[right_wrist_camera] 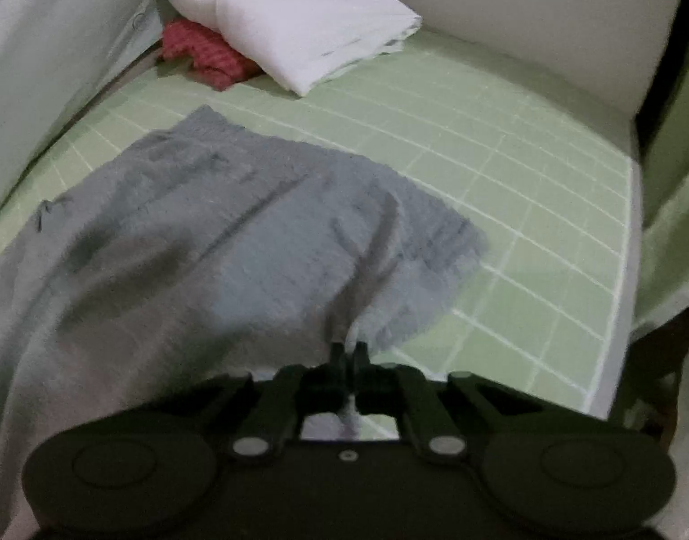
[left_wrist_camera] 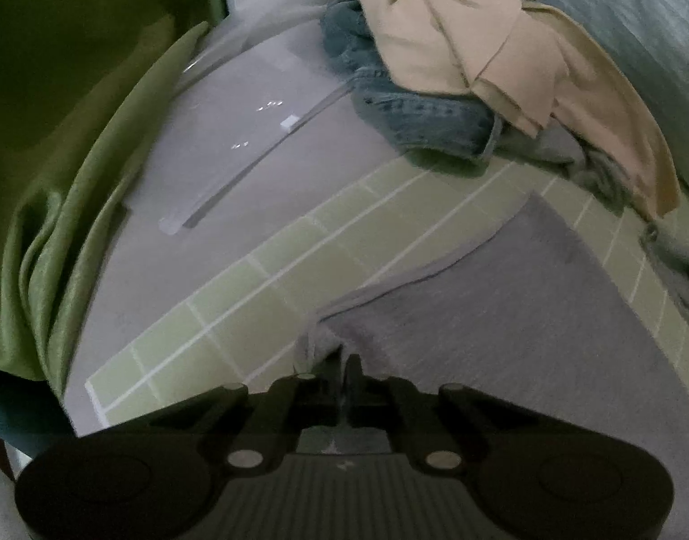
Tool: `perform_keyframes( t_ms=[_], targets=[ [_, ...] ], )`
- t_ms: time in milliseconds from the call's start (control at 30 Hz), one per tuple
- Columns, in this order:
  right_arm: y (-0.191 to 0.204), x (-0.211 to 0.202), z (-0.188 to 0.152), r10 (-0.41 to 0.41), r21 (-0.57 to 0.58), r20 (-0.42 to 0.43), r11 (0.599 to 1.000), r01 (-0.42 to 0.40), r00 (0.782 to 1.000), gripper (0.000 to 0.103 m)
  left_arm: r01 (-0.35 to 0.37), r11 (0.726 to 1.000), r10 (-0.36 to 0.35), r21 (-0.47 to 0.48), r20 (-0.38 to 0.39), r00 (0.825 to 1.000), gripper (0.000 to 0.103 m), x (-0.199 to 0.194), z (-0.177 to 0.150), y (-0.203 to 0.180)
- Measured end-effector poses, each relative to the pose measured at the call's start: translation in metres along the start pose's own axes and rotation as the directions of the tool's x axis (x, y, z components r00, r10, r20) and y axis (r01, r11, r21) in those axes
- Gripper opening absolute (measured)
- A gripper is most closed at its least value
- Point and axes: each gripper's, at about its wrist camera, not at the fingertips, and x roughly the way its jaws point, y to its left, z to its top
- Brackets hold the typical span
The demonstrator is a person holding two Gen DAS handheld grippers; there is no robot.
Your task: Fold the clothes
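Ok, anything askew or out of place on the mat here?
Only the unfolded pile: beige cloth heaped crookedly over jeans at the mat edge. Grey garment lies wrinkled, both tools pinching its near edge. Nothing damaged.

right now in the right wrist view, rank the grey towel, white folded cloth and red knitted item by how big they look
1. Grey fuzzy towel, largest, though nearest the camera, which exaggerates it.
2. White folded cloth.
3. Red knitted item, smallest, partly hidden under the white cloth, so its real size is unsure.
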Motion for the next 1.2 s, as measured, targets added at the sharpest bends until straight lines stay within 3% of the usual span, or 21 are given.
perform_keyframes(
  t_ms=[133, 200, 300, 400, 500, 567, 667, 767, 867, 967, 1033, 1067, 1200],
  targets=[
    [0.008, -0.007, 0.042, 0.074, 0.016, 0.063, 0.997, -0.075, 0.995, 0.002, 0.007, 1.000, -0.008, 0.019, 0.069, 0.998, 0.001, -0.016, 0.035, -0.033],
    [0.013, -0.023, 0.072, 0.142, 0.063, 0.123, 0.987, -0.151, 0.982, 0.002, 0.047, 0.997, -0.055, 0.063, 0.137, 0.989, 0.001, -0.038, 0.059, -0.059],
    [0.016, -0.059, 0.113, 0.236, 0.125, 0.235, 0.955, -0.270, 0.943, 0.002, 0.128, 0.983, -0.159, 0.130, 0.262, 0.952, 0.001, -0.085, 0.090, -0.092],
    [0.006, -0.097, 0.138, 0.290, 0.155, 0.341, 0.921, -0.357, 0.894, 0.002, 0.144, 0.977, -0.194, 0.156, 0.387, 0.901, 0.001, -0.131, 0.103, -0.100],
    [-0.015, -0.116, 0.137, 0.305, 0.149, 0.374, 0.912, -0.381, 0.876, 0.002, 0.140, 0.985, -0.172, 0.105, 0.425, 0.889, 0.001, -0.148, 0.094, -0.081],
    [-0.029, -0.112, 0.124, 0.292, 0.133, 0.346, 0.925, -0.355, 0.891, 0.002, 0.105, 0.988, -0.143, 0.111, 0.427, 0.893, 0.002, -0.146, 0.076, -0.067],
    [-0.048, -0.087, 0.100, 0.242, 0.122, 0.258, 0.952, -0.280, 0.935, 0.002, 0.051, 0.993, -0.089, 0.109, 0.375, 0.923, 0.002, -0.125, 0.046, -0.043],
    [-0.063, -0.055, 0.070, 0.215, 0.119, 0.142, 0.965, -0.232, 0.966, 0.002, 0.010, 0.996, -0.034, 0.088, 0.281, 0.959, 0.002, -0.092, 0.020, -0.021],
    [-0.068, -0.032, 0.045, 0.185, 0.090, 0.042, 0.978, -0.188, 0.982, 0.005, -0.014, 0.997, 0.003, 0.078, 0.145, 0.989, 0.005, -0.062, -0.002, -0.006],
    [-0.070, -0.021, 0.026, 0.168, 0.063, -0.013, 0.984, -0.167, 0.986, 0.021, -0.032, 0.996, 0.023, 0.082, 0.114, 0.993, 0.012, -0.058, -0.019, -0.001],
    [-0.070, -0.027, 0.023, 0.177, 0.050, -0.006, 0.983, -0.177, 0.984, 0.037, -0.039, 0.995, 0.027, 0.095, 0.124, 0.992, 0.028, -0.062, -0.027, 0.001],
    [-0.071, -0.031, 0.022, 0.176, 0.035, 0.004, 0.984, -0.176, 0.984, 0.040, -0.034, 0.995, 0.021, 0.096, 0.133, 0.991, 0.033, -0.064, -0.029, -0.001],
    [-0.076, -0.044, 0.026, 0.181, -0.021, 0.029, 0.983, -0.180, 0.983, 0.052, 0.011, 0.992, -0.031, 0.127, 0.157, 0.987, 0.040, -0.074, -0.037, -0.013]
  ],
)
